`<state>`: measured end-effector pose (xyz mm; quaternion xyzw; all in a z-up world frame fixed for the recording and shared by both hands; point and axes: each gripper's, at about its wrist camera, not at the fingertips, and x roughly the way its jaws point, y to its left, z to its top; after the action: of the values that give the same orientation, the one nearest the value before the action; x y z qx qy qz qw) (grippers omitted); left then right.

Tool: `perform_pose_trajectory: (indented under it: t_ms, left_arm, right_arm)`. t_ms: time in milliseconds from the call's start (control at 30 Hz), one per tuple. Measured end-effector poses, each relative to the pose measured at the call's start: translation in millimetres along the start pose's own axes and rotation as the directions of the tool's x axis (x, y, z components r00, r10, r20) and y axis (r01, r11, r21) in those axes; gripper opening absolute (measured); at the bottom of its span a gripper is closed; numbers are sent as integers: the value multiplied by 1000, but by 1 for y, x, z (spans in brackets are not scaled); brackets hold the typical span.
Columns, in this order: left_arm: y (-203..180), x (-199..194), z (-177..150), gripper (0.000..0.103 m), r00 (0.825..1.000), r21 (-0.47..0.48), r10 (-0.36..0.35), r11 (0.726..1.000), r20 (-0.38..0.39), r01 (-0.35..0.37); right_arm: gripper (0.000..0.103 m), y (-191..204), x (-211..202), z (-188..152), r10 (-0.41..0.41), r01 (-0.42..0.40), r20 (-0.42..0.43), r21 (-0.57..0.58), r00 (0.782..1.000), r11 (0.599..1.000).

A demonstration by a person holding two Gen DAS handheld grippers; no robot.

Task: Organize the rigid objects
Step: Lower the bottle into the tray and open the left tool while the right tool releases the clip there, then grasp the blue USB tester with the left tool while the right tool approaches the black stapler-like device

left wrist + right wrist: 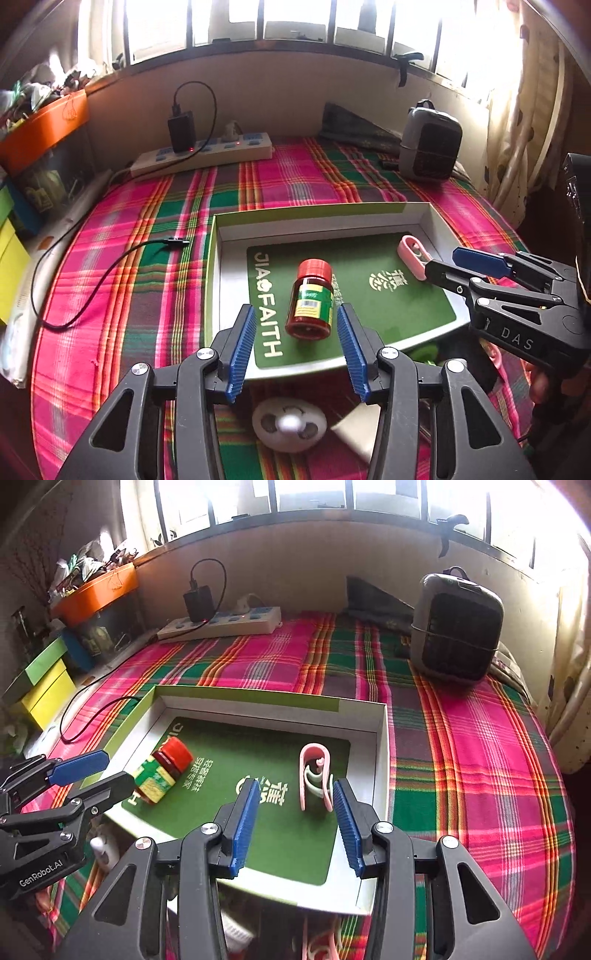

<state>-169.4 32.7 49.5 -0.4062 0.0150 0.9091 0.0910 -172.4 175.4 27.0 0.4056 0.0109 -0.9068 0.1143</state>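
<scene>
A shallow white box (424, 218) with a green bottom lies on the plaid cloth; it shows in the right wrist view too (380, 746). A red-capped bottle (310, 299) with a green label lies inside it, also seen from the right (166, 771). A pink clip (316, 779) lies in the box's right part, also in the left view (413, 256). My left gripper (295, 314) is open just before the bottle, not touching it. My right gripper (295, 794) is open, its fingers astride the clip's near end.
A power strip (207, 153) with a black charger and a cable lies at the back. A grey heater (430, 142) stands at the back right. Coloured boxes (44, 686) stand at the left. A white round object (290, 424) lies under my left gripper.
</scene>
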Motion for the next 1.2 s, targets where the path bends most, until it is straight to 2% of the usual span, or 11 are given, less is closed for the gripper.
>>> perform_pose_trajectory:
  t_ms: [300, 500, 800, 1200]
  left_arm:
    - [-6, -21, -18, 45, 1000, 6, 10, 1000, 21, -10]
    - [-12, -32, -31, 45, 999, 17, -29, 999, 19, 29]
    - [-14, -36, -61, 45, 998, 34, -61, 997, -34, 63]
    - [-22, -41, -96, 45, 982, 41, -162, 985, -100, 167]
  right_arm:
    - [43, 2, -25, -18, 3, -3, 21, 3, 1000, 1000]
    - [43, 0, -41, -31, -3, 2, 36, 13, 999, 1000]
    - [43, -10, -57, -53, -17, 16, 35, 47, 999, 999]
    - [43, -17, -72, -79, -33, 31, 32, 59, 999, 998]
